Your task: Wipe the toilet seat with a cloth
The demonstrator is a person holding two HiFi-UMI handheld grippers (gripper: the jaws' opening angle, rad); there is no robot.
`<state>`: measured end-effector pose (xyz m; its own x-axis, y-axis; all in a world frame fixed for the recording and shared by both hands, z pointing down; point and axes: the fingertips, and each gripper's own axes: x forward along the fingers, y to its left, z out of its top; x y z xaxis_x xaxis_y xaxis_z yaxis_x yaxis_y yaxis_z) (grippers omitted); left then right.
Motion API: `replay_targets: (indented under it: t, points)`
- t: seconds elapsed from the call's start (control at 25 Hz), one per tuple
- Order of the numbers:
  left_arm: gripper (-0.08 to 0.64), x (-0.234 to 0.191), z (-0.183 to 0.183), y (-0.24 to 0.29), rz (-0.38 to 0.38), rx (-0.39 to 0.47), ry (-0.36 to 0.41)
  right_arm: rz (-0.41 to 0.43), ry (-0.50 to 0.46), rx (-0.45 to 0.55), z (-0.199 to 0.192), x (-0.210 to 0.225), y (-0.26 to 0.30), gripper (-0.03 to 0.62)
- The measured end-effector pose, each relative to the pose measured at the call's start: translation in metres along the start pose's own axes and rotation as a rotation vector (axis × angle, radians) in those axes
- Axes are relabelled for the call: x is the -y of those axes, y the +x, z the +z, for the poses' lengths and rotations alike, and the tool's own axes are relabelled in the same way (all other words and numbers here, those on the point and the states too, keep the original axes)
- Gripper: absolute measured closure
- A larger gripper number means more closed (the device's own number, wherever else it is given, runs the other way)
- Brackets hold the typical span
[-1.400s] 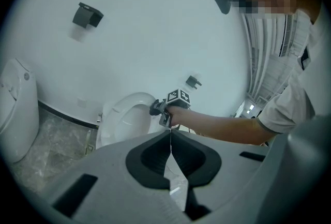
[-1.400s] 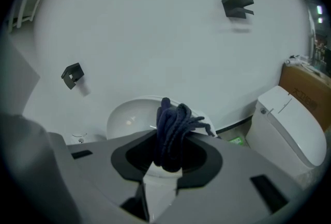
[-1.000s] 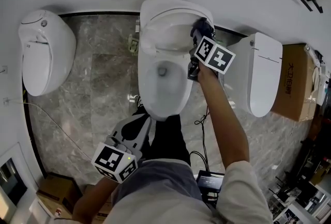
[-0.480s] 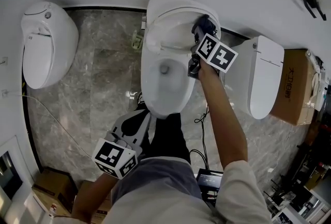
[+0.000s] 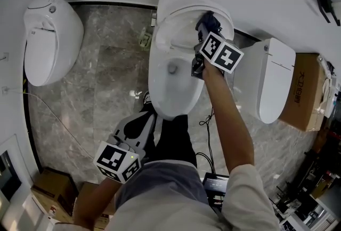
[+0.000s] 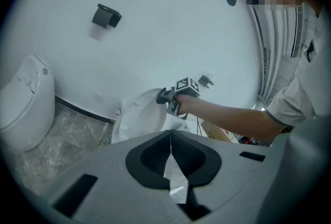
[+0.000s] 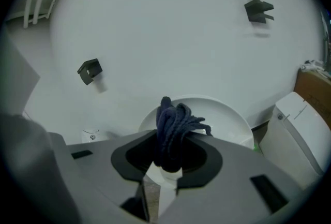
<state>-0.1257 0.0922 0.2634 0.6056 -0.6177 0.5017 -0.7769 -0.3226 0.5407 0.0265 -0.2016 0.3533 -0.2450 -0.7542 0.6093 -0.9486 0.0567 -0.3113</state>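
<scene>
At the upper centre of the head view, the dark blue cloth (image 5: 208, 20) sat bunched at the rear right of the open toilet (image 5: 160, 80), over the back of the toilet seat (image 5: 157, 54). Whether the cloth pressed on the seat or on the raised lid (image 7: 227, 119) behind it could not be determined. In the right gripper view, the cloth filled the gap between the jaws and stood up above them, with the white lid directly behind it.

The right hand-held gripper (image 5: 204, 31) was clamped on the cloth. Its marker cube (image 5: 221, 54) lay just below the cloth in the head view, and the person's right forearm (image 5: 229, 118) ran from it toward the lower right of the frame.

The left hand-held gripper (image 6: 170, 137) had its jaws together with nothing between them. In the head view it was at the lower left of centre, well apart from the toilet seat, with its marker cube (image 5: 117, 160) near the person's body.

A closed white toilet (image 5: 50, 38) stood at the upper left of the head view and another (image 5: 266, 78) at the right, just beside a cardboard box (image 5: 303, 86). Grey marble floor (image 5: 101, 80) lay between them. Two black brackets (image 7: 257, 11) (image 7: 89, 70) were fixed to the white wall (image 7: 170, 26).
</scene>
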Motion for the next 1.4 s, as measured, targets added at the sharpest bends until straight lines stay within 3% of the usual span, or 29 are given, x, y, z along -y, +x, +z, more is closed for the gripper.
replay_targets:
  t: [0.68, 1.04, 1.4]
  points:
    - [0.552, -0.034, 0.005, -0.012, 0.065, 0.072, -0.088, 0.081, -0.008, -0.039, -0.037, -0.039, 0.023, 0.489]
    - [0.552, -0.043, -0.01, -0.016, 0.069, 0.039, -0.114, 0.091, 0.016, -0.062, -0.062, -0.047, 0.035, 0.489]
    - [0.552, -0.053, -0.026, -0.021, 0.076, -0.012, -0.093, 0.078, 0.01, -0.11, -0.095, -0.048, 0.044, 0.489]
